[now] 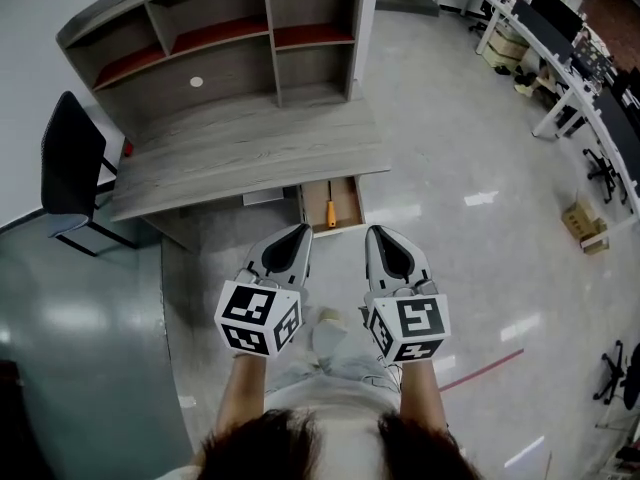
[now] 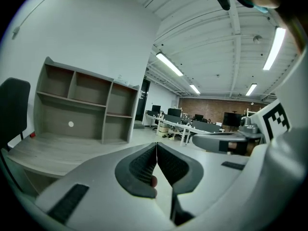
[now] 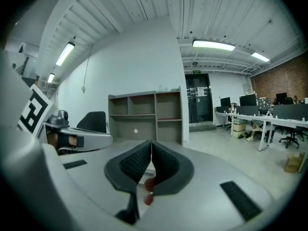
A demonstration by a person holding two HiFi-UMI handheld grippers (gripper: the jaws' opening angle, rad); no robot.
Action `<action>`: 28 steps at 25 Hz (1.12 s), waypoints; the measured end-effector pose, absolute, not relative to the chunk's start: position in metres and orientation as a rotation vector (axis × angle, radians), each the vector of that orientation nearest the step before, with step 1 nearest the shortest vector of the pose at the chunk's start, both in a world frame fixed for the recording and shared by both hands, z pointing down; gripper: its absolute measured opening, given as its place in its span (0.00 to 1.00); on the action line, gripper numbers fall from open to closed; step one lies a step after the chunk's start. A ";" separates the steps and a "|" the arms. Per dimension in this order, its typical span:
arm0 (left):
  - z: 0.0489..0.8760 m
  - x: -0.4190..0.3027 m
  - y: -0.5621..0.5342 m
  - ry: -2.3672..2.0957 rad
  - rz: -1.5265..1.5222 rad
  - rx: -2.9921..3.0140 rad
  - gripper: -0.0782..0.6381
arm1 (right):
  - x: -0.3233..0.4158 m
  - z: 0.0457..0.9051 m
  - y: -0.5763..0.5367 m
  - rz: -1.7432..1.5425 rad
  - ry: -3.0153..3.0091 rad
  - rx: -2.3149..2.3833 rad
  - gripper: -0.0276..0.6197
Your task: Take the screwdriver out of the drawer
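An orange-handled screwdriver (image 1: 331, 213) lies in the open drawer (image 1: 348, 204) under the front edge of the grey desk (image 1: 240, 148). My left gripper (image 1: 298, 233) and right gripper (image 1: 377, 235) hover side by side in front of the drawer, a little short of it, both pointing toward the desk. In each gripper view the jaws are pressed together with nothing between them: left gripper (image 2: 156, 150), right gripper (image 3: 151, 148). The drawer is hidden behind the jaws in both gripper views.
A shelf hutch (image 1: 230, 28) stands at the back of the desk. A black chair (image 1: 70, 163) sits at the desk's left. Rows of office desks (image 1: 560, 48) and a cardboard box (image 1: 585, 223) are at the right, across polished floor.
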State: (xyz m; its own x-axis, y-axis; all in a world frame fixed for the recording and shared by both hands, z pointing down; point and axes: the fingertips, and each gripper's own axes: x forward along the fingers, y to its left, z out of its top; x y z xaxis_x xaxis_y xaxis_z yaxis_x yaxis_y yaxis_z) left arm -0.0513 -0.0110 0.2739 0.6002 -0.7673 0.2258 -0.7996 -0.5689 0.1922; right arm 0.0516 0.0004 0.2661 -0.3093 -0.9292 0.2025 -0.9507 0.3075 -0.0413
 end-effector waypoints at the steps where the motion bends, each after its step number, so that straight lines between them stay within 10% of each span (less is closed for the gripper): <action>1: 0.276 -0.048 -0.022 -1.284 0.168 2.553 0.13 | 0.054 0.268 -0.010 0.227 -2.424 1.746 0.09; 28: 0.385 -0.035 -0.174 -1.261 0.298 2.454 0.13 | 0.045 0.383 -0.169 0.412 -2.358 1.552 0.09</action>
State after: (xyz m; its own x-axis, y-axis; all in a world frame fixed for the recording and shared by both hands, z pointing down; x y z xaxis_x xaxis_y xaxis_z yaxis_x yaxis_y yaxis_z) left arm -0.0353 -0.1736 0.3846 0.5785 -0.7385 0.3464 -0.8154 -0.5345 0.2222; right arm 0.0448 -0.1695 0.3833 -0.3786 -0.8397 0.3894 -0.9220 0.3791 -0.0789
